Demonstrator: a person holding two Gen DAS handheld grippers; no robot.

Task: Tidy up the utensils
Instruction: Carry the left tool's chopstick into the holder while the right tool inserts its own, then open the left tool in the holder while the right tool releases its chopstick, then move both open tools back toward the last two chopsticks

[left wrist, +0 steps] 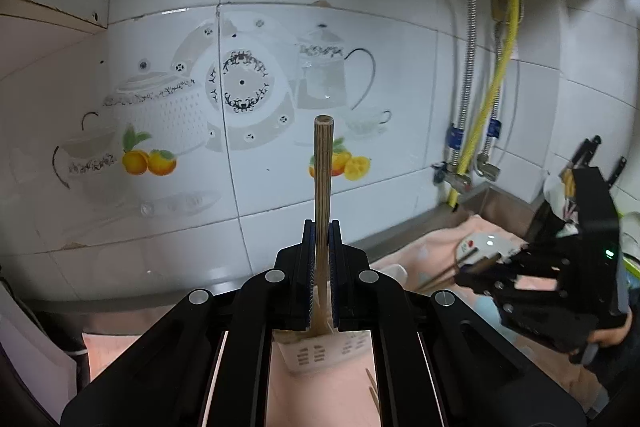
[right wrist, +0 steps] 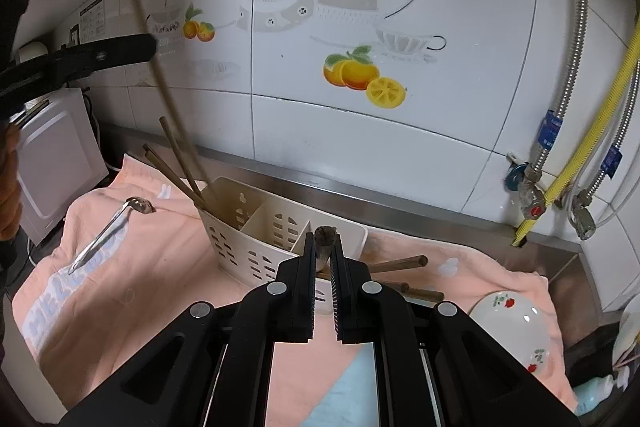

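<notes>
Working across the counter from nine o'clock, the right wrist view shows a metal spoon (right wrist: pixel 108 229) lying loose on the pink towel (right wrist: pixel 160 267), apart from everything else and, as I judge it, not yet sorted. Above it, at about ten o'clock, the left gripper (right wrist: pixel 150 47) hangs in the air with its jaws clamped together on a pale wooden chopstick (right wrist: pixel 146 39); the stick points up toward twelve o'clock, and its lower end appears to run down toward the near-left compartment of the white slotted caddy (right wrist: pixel 248 247). Three darker chopsticks (right wrist: pixel 180 171) lean out of that compartment toward ten o'clock, so the upright hold probably serves to drop the stick in among its own kind. The left wrist view agrees: the chopstick (left wrist: pixel 322 187) stands straight between the pads, with the caddy (left wrist: pixel 316 351) below at six o'clock. At the centre, the right gripper (right wrist: pixel 325 247) is shut on a darker stick (right wrist: pixel 325 239) seen almost end-on, so what kind of utensil it is I cannot tell; it hovers over the caddy's right-hand compartment. A grip near the end, with the length along the fingers, would let the piece go in lengthwise. At about three o'clock, more brown chopsticks (right wrist: pixel 400 263) lie flat on the towel just beside the caddy, waiting their turn. Further on, at four o'clock, a white bowl (right wrist: pixel 516 327) with red flowers rests tilted on the towel.
</notes>
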